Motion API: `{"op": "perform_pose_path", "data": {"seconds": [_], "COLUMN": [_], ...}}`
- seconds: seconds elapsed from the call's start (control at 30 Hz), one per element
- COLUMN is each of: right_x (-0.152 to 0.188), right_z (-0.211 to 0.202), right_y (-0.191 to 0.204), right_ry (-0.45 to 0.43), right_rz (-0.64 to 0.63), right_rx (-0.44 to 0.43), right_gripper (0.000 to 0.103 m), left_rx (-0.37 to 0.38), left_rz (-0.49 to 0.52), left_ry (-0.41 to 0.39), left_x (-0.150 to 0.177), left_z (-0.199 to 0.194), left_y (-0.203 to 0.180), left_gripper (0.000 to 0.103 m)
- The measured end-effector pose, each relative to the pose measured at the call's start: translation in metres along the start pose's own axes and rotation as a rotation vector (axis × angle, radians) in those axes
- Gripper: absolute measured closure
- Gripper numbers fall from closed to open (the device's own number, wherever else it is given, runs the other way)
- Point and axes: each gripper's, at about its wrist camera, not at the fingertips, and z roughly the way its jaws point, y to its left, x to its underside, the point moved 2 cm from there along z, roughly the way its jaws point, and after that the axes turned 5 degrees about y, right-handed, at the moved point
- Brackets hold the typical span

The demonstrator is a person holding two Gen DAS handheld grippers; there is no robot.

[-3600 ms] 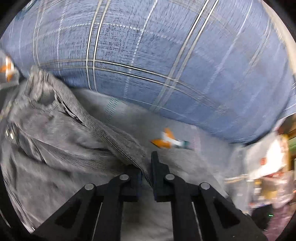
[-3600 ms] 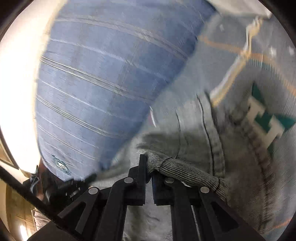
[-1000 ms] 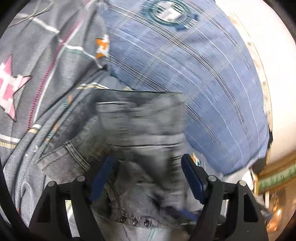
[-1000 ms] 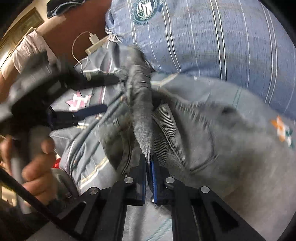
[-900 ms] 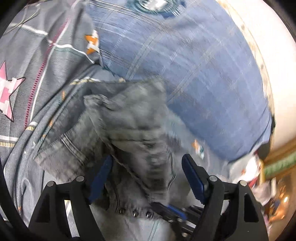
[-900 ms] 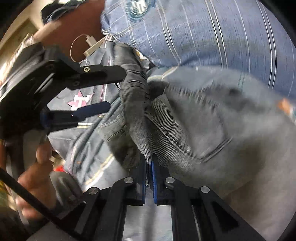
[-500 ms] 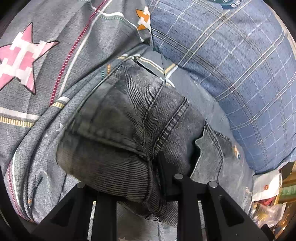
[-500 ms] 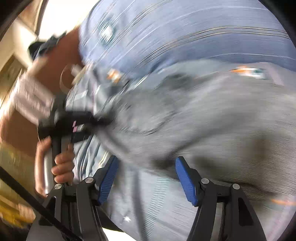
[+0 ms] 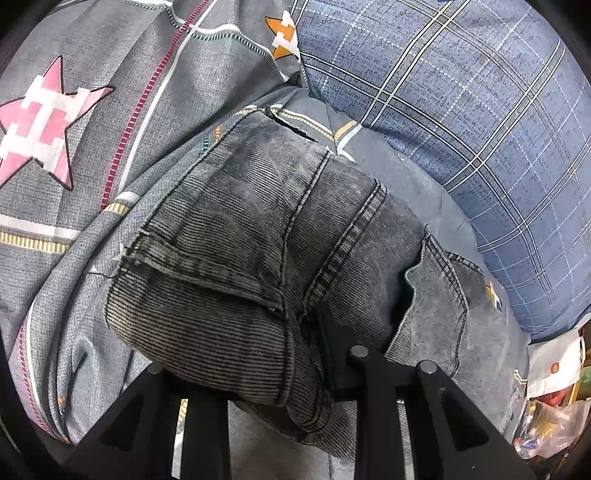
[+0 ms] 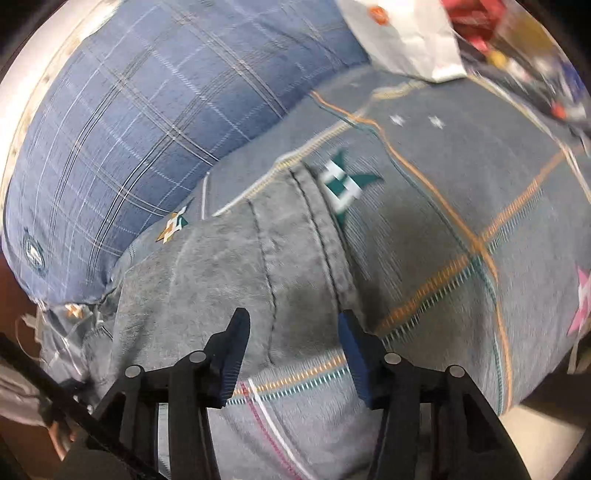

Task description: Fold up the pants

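Observation:
Grey washed denim pants (image 9: 266,236) lie folded in a thick bundle on a grey patterned bedsheet (image 9: 74,184). My left gripper (image 9: 295,332) is shut on a folded hem edge of the pants; the cloth drapes over and hides its left finger. In the right wrist view the pants (image 10: 229,273) lie flat just ahead of my right gripper (image 10: 291,332), which is open and empty above their near edge.
A blue plaid pillow (image 9: 461,110) lies right behind the pants; it also shows in the right wrist view (image 10: 129,110). A white bag (image 10: 402,33) and clutter sit past the bed's far end. The sheet's near edge (image 10: 517,398) drops off.
My right gripper let go of the pants, opened and swung away. My left gripper went from open to shut on the folded pants edge.

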Motion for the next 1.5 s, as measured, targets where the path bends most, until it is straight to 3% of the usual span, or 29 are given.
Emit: {"op": "perform_pose_path", "data": {"seconds": [0.17, 0.27, 0.33, 0.37, 0.4, 0.63, 0.7, 0.8, 0.87, 0.97, 1.0, 1.03, 1.07, 1.17, 1.27, 1.33, 1.5], "right_x": [0.023, 0.023, 0.017, 0.012, 0.008, -0.005, -0.003, 0.007, 0.01, 0.007, 0.008, 0.01, 0.015, 0.024, 0.037, 0.042, 0.052], "right_z": [0.004, 0.025, 0.042, 0.048, 0.049, -0.012, -0.011, 0.023, 0.034, 0.02, 0.019, 0.019, 0.017, 0.007, -0.007, -0.009, -0.011], "right_y": [0.004, 0.015, 0.019, 0.018, 0.016, 0.029, 0.017, -0.01, -0.013, 0.003, 0.004, 0.002, -0.002, -0.002, 0.002, 0.006, 0.008], "right_ry": [0.03, 0.065, 0.074, 0.073, 0.057, -0.156, -0.145, -0.059, -0.026, -0.097, -0.1, -0.095, -0.092, -0.137, -0.197, -0.196, -0.198], "right_rz": [0.057, 0.067, 0.095, 0.107, 0.128, 0.067, 0.085, 0.159, 0.176, 0.061, 0.054, 0.064, 0.086, 0.09, 0.064, 0.045, 0.047], "right_rx": [-0.068, -0.065, -0.046, -0.034, -0.044, -0.021, -0.019, -0.014, -0.028, 0.055, 0.078, 0.08, 0.047, -0.019, -0.071, -0.093, -0.121], "right_gripper": [0.052, 0.054, 0.063, 0.083, 0.091, 0.096, 0.096, 0.095, 0.095, 0.087, 0.072, 0.061, 0.043, 0.035, 0.025, 0.025, 0.025], "left_rx": [-0.002, -0.001, 0.002, 0.004, 0.008, 0.09, 0.068, -0.004, -0.012, -0.022, -0.045, -0.072, -0.096, -0.132, -0.156, -0.167, -0.097], "left_rz": [0.001, 0.001, 0.002, 0.002, 0.001, -0.004, 0.011, 0.009, -0.016, 0.022, 0.047, 0.058, 0.069, 0.126, 0.153, 0.177, 0.251], "left_ry": [-0.001, -0.001, 0.0, 0.001, 0.002, -0.059, -0.072, -0.01, 0.01, -0.056, -0.088, -0.1, -0.101, -0.149, -0.257, -0.297, -0.327], "left_x": [0.001, 0.0, 0.0, 0.0, -0.001, -0.003, -0.002, 0.001, 0.004, 0.01, 0.014, 0.018, 0.021, 0.037, 0.056, 0.068, 0.099], "left_z": [-0.001, -0.001, -0.001, -0.002, -0.002, -0.028, -0.03, -0.007, 0.004, -0.006, -0.009, -0.009, -0.009, -0.02, -0.038, -0.047, -0.062], "left_y": [0.0, 0.0, 0.001, 0.001, 0.002, 0.004, 0.004, 0.012, 0.021, 0.019, 0.018, 0.017, 0.017, 0.017, 0.019, 0.017, 0.003], "left_gripper": [0.079, 0.079, 0.079, 0.079, 0.079, 0.091, 0.091, 0.091, 0.09, 0.083, 0.08, 0.068, 0.058, 0.054, 0.039, 0.038, 0.035]}}
